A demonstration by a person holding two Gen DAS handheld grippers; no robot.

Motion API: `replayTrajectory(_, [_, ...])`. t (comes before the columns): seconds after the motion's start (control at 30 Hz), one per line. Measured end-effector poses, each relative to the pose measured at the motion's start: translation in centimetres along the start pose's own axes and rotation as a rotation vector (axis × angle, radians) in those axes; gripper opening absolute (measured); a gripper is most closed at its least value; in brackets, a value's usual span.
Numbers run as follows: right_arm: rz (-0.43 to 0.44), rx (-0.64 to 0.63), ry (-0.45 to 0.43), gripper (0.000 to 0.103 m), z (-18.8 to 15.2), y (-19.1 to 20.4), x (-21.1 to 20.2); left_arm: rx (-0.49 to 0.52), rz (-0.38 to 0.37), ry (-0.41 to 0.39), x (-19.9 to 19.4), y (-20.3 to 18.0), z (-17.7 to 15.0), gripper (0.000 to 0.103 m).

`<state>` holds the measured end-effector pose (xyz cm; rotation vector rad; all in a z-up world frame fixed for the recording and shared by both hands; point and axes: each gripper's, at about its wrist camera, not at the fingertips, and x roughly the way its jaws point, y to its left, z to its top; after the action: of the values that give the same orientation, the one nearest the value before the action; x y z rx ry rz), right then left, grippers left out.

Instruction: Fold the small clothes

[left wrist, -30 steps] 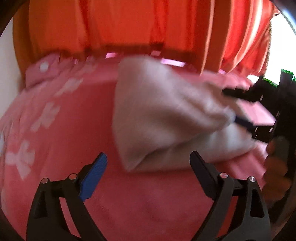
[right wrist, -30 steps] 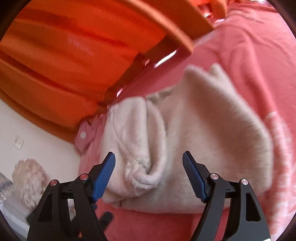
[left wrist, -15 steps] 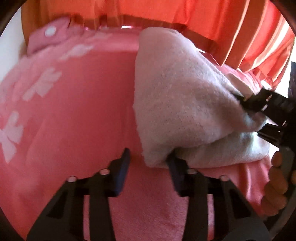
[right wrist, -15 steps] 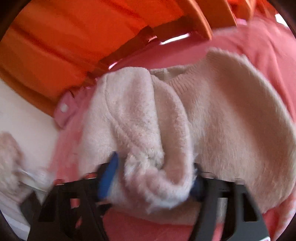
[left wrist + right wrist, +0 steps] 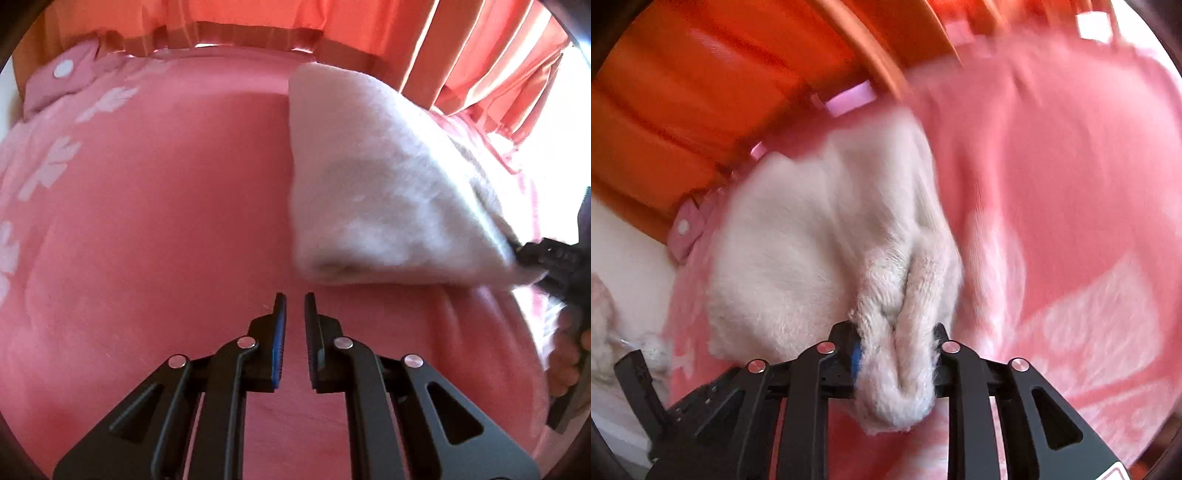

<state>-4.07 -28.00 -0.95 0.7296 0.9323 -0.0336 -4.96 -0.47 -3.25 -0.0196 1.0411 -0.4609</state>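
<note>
Since a moment ago the cream fleece garment (image 5: 388, 192) has slid off to the right of the left gripper (image 5: 294, 308), whose jaws have drawn nearly together with nothing between them; only a thin slit of pink bedspread (image 5: 155, 206) shows through. Earlier those jaws were wide, then closing at the garment's near corner, and they appear to have missed or let it go. The garment now lies ahead and to the right of the left jaws, its long axis running from up ahead toward the far right, where the right gripper (image 5: 895, 354) is clenched on a bunched fold of the fleece (image 5: 827, 236). From the right jaws, the bundle stretches ahead and leftward toward the orange curtain (image 5: 713, 92). Judging by this, the right hand controls the cloth; the left would need to reopen and travel right to take the free near corner.
</note>
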Motion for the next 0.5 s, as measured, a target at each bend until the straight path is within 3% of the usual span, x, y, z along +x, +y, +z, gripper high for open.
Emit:
replayTrajectory(0.13, [-0.001, -0.051, -0.059, 0.047, 0.8, 0.7, -1.6, 0.041, 0.007, -0.086, -3.4, -1.0, 0.8, 0.011])
replayTrajectory(0.2, [0.028, -0.034, -0.077, 0.052, 1.8, 0.5, -1.7, 0.05, -0.01, -0.132, -5.1, -1.3, 1.6, 0.014])
replayTrajectory(0.27, [0.066, 0.002, -0.078, 0.058, 3.2, 0.0, -1.3, 0.054, -0.031, -0.164, -5.9, -1.4, 2.9, 0.037])
replayTrajectory(0.37, [0.059, 0.022, -0.042, 0.059, 4.8, 0.5, 0.8, 0.051, -0.041, -0.201, -5.9, -2.2, 4.7, 0.046])
replayTrajectory(0.4, [0.046, 0.002, -0.025, 0.055, 5.8, 1.1, 2.0, 0.054, -0.036, -0.202, -5.5, -2.5, 5.1, 0.046])
replayTrajectory(0.47, [0.024, -0.082, -0.005, 0.014, 7.2, 3.3, 2.7, 0.044, -0.011, -0.187, -3.9, -3.2, 5.9, 0.046])
replayTrajectory(0.5, [0.026, -0.12, -0.029, 0.012, 7.8, 4.8, 2.0, 0.036, -0.007, -0.172, -3.2, -3.3, 6.1, 0.045])
